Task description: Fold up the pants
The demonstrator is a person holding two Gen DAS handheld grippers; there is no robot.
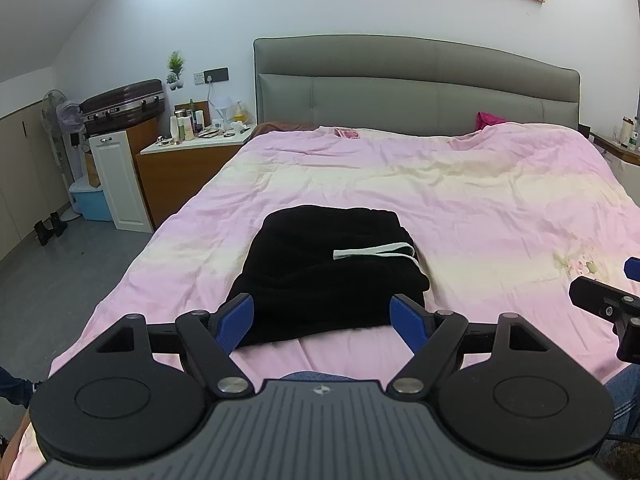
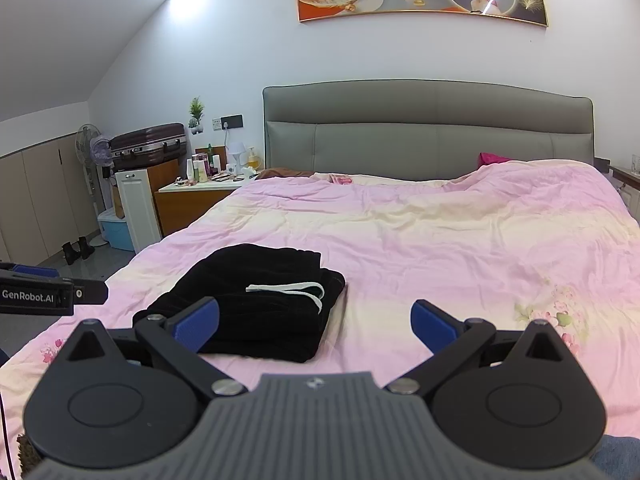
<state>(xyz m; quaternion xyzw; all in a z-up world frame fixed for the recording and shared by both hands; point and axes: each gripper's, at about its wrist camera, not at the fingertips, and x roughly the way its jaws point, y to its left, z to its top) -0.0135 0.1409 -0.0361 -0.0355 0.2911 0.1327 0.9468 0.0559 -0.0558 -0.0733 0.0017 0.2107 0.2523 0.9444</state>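
Observation:
The black pants (image 1: 320,272) lie folded in a compact bundle on the pink quilt (image 1: 440,208), a white drawstring (image 1: 374,251) on top. My left gripper (image 1: 322,320) is open and empty, held just short of the bundle's near edge. In the right wrist view the pants (image 2: 248,300) lie left of centre. My right gripper (image 2: 316,326) is open and empty, above the quilt (image 2: 440,248) with its left finger (image 2: 196,322) over the bundle's near corner. Each gripper shows at the edge of the other's view: the right gripper (image 1: 612,304) and the left gripper (image 2: 48,292).
A grey headboard (image 1: 416,88) stands at the far end of the bed. A nightstand (image 1: 192,160) with bottles, a white cabinet (image 1: 118,176), a suitcase (image 1: 124,104), a fan and a blue bin stand left of the bed. A shelf (image 1: 624,144) is at the right.

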